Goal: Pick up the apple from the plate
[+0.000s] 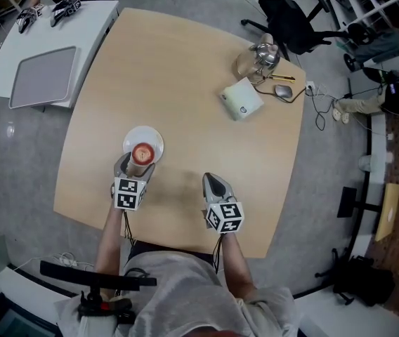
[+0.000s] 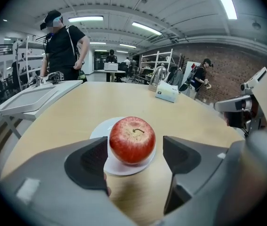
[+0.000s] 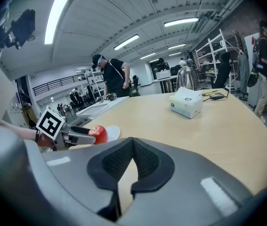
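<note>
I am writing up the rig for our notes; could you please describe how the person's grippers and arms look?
The left gripper and right gripper have grey bodies tapering to jaws lined with black textured pads. Each carries a white cube printed with black square markers, and a thin black cable trails back from it. The person wears a light grey short-sleeved shirt.

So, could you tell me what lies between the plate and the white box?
Bare tabletop only, from plate to white box; the head view shows it.
</note>
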A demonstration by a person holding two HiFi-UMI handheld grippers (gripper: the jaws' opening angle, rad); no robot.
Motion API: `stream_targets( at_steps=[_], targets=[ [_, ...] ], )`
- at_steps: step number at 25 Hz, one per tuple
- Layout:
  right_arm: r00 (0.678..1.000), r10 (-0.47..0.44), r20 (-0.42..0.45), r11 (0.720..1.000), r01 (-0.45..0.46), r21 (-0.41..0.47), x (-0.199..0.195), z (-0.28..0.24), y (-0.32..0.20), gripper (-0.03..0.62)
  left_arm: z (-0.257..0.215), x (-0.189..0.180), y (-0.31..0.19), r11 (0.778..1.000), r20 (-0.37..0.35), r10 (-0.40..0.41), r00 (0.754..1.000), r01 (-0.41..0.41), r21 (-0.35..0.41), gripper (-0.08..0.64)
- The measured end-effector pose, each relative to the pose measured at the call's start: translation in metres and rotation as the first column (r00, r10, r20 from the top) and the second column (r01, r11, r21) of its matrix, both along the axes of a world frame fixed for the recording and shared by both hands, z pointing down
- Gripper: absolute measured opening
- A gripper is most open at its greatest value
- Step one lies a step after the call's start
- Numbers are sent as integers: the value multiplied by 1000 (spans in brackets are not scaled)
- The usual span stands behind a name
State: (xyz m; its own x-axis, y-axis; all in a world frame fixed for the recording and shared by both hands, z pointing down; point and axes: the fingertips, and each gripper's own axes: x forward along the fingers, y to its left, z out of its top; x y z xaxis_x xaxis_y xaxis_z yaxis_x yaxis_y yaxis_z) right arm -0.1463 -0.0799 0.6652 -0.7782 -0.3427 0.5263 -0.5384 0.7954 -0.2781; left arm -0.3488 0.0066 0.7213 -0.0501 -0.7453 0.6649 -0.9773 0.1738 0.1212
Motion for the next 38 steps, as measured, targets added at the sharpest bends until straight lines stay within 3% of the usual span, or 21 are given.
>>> stream_targets(
  at_steps=[12, 21, 38],
  targets=[
    [1000, 25, -7, 1000, -25, -14, 3, 3, -15, 6, 1, 0, -7, 1000, 17, 15, 1000, -15, -20, 367],
    [999, 45, -17, 999, -45, -7, 11, -1, -18, 6, -4, 7, -11, 999, -4, 35, 999, -35, -7, 359],
    [994, 111, -17, 994, -111, 15, 20, -7, -11, 6, -10, -3, -18, 997, 27, 66, 997, -67, 26, 357]
  ],
)
